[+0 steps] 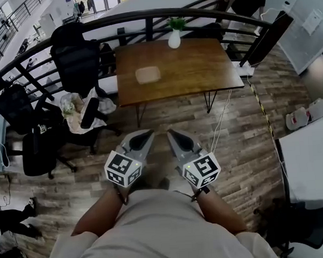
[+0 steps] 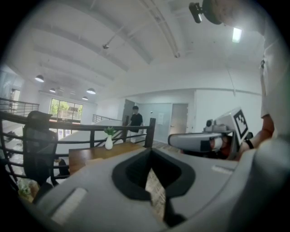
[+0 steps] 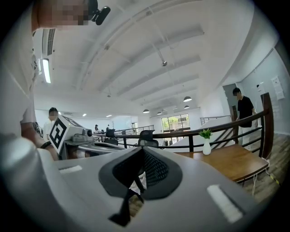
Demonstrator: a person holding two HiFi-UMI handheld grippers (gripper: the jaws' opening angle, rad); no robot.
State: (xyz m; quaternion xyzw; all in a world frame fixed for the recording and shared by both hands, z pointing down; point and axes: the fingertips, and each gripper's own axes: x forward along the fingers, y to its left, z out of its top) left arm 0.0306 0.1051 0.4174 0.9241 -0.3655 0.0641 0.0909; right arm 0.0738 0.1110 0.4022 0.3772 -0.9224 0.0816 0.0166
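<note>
Item: small white bottle-shaped vase with a green sprig (image 1: 174,39), upright at the far edge of the brown rectangular wooden surface (image 1: 201,68), well apart from both grippers. A pale flat rectangular pad (image 1: 148,74) lies left of centre on the same surface. Grey left gripper (image 1: 145,134) and grey right gripper (image 1: 173,133): side by side over the wood-plank floor (image 1: 234,148), short of the surface's near edge, each clenched on nothing, jaws together. Handling, as judged: the vase is probably light, rigid, smooth, breakable and easily tipped, so it is best taken round the belly, not the neck. The pad looks thin and perhaps soft, best pinched at an edge.
</note>
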